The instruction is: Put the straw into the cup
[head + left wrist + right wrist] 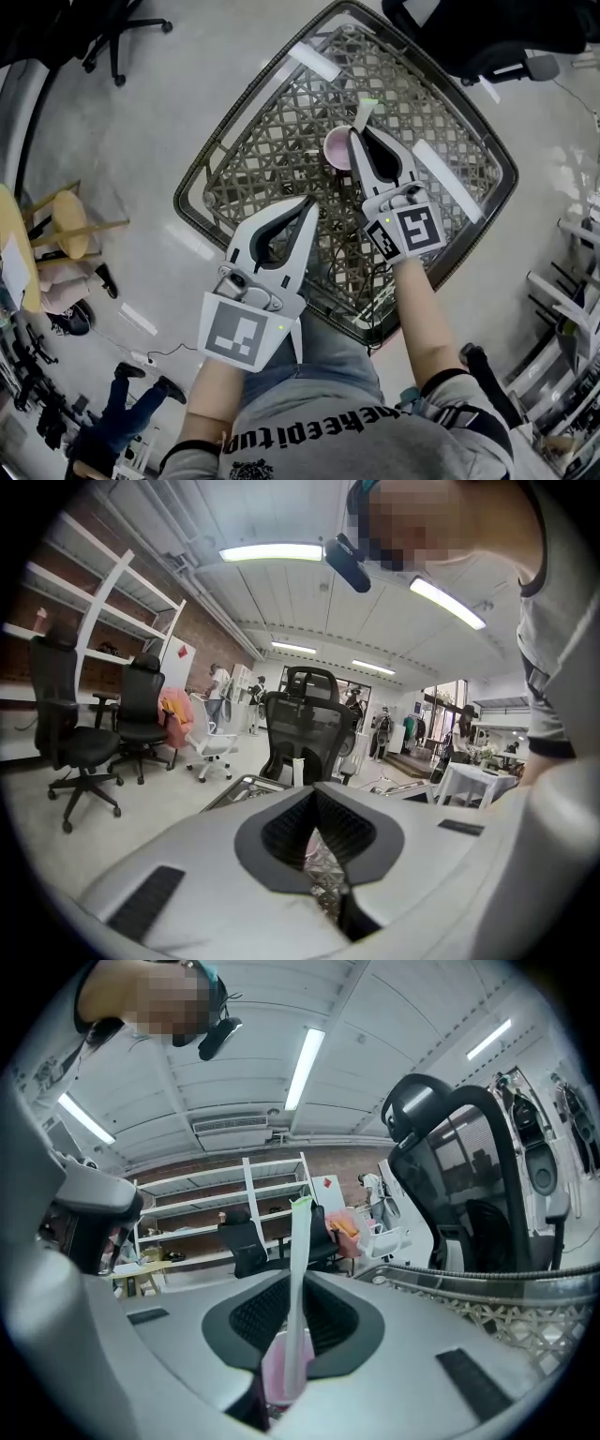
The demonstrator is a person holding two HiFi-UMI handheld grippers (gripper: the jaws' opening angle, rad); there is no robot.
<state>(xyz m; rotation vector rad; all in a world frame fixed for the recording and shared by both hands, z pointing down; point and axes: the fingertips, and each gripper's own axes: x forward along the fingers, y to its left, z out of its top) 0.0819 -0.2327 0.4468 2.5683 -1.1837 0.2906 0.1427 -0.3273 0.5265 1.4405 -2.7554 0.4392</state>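
A pink cup (336, 150) stands on the wicker table (202, 164) just left of my right gripper's tips. My right gripper (359, 131) is shut on a white straw (364, 111) with a green tip, which it holds upright. In the right gripper view the straw (301, 1241) rises between the jaws of the gripper (298, 1277). Its lower end runs down over the pink cup (275, 1372) below; I cannot tell whether it is inside. My left gripper (307, 201) hovers over the table's near side, shut and empty. Its tips (315, 791) meet, with wicker showing behind.
White strips lie on the tabletop at the far edge (316, 62) and at the right (448, 178). A black office chair (487, 28) stands beyond the table and another (112, 37) at the far left. A wooden stool (70, 220) stands at the left.
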